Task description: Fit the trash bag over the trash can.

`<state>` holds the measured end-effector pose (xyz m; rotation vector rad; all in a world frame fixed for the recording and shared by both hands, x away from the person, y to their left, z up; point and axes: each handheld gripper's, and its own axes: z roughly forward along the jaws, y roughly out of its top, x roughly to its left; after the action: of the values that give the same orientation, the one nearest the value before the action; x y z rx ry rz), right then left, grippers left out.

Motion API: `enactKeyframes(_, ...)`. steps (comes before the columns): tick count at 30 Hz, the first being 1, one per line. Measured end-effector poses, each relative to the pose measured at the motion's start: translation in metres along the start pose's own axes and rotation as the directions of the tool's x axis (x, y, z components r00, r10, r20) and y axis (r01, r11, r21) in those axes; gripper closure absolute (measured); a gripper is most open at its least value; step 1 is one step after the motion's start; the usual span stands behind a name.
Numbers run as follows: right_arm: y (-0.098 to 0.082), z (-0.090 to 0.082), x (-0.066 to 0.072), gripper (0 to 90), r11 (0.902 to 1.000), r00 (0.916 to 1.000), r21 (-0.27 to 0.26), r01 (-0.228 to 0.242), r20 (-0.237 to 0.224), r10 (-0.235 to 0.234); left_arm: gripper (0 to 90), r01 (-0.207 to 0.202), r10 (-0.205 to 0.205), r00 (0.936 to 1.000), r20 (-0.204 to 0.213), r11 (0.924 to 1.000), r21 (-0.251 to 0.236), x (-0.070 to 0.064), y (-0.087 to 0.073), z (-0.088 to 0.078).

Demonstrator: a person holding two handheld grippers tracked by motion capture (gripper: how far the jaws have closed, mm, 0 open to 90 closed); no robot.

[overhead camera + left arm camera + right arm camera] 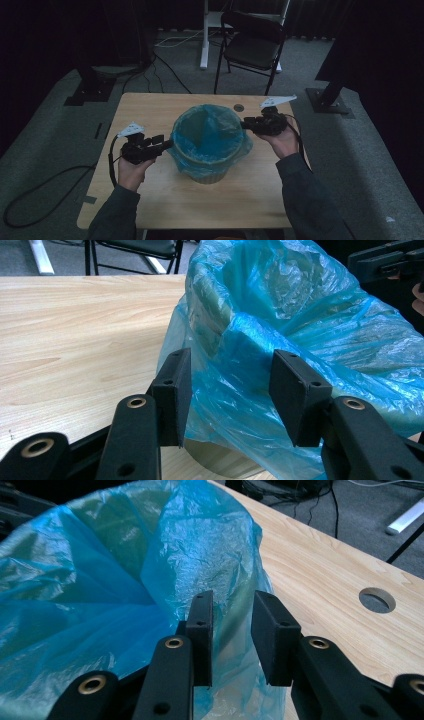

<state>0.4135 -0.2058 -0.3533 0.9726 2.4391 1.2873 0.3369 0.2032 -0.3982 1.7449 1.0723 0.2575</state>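
Bin (205,167) with a blue bag (212,132) lining it sits mid-table (150,200), slightly toward the far edge; the bag is folded over the rim and hangs loose down the outside. Left gripper (165,145) is at the bin's left side, level with the rim, held by the left hand (131,170). In the left gripper view its jaws stand wide, with a fold of bag (300,320) and the rim between them; pads are clear of the plastic on both sides as far as I can see, so no grip. Right gripper (246,125) is at the bin's right-far rim, held by the right hand (284,142). In the right gripper view its jaws are part-way apart, narrower than the left's, with bag (125,580) film behind and between the pads; can't see the pads pressing on it, reads as released. Bag mouth is open, interior visible from above. Table has a round cable hole (238,107) near the far edge, right of centre, also visible in the right gripper view (377,600) past the jaws. Folding chair (252,47) stands on the floor beyond the far edge. Scene is dim; fine contact at the pads is hard to judge.
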Motion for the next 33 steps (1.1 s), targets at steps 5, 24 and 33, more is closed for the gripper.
enactKeyframes(5,-0.002,0.004,-0.003,80.4,0.9994,0.998,0.006,-0.033,-0.054,0.033,51.7,-0.001,0.001,1.0,0.0,1.0,-0.001,0.0,0.0,-0.001)
enactKeyframes(24,-0.014,0.0,-0.003,87.1,0.9985,0.998,0.033,-0.044,-0.044,0.045,51.8,-0.051,0.051,0.9987,-0.008,0.9984,-0.022,-0.009,0.023,0.0)
enactKeyframes(33,-0.016,0.006,-0.01,75.9,0.996,0.9966,0.04,-0.08,0.021,0.08,51.8,-0.092,0.092,0.9957,0.008,0.9956,-0.015,-0.017,0.041,0.012)
